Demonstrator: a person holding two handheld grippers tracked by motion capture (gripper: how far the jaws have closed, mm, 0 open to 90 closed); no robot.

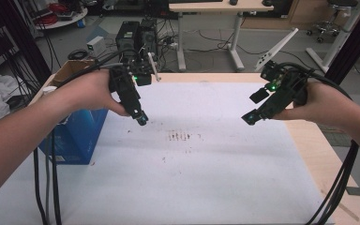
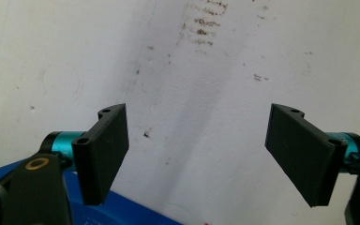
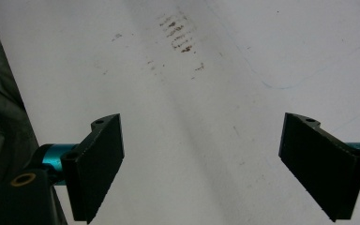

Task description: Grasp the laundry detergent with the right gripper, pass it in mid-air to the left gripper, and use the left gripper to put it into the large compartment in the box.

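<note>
Item: white sheet (image 1: 206, 173) covering the tabletop, serving as the landmark for this entry. Marks: a cluster of brown stains (image 1: 183, 136) is sitting near the sheet's middle, with a few lighter specks trailing just below it; the same stains are showing in the left gripper view (image 2: 205, 23) and in the right gripper view (image 3: 178, 35), ahead of the jaws in both. A faint blue pen line (image 3: 281, 84) is curving across the sheet in the right gripper view. Left gripper (image 1: 141, 118): hovering above the sheet's left part, tilted down toward the stains, jaws standing wide with nothing between them; only bare sheet is lying behind the pads. Right gripper (image 1: 251, 117): hovering above the sheet's right part, likewise pointing inward and down at the stains, jaws standing wide and holding nothing. Blue box (image 1: 77, 133): standing at the sheet's left edge, under the left forearm, untouched by either gripper; a corner of it is showing at the bottom of the left gripper view (image 2: 122, 211). Progress, as a judgement: the work is looking barely begun, both grippers only approaching the sheet's middle; no grasp is made, nothing is lifted or moved, and every handling step is remaining to be done.
</note>
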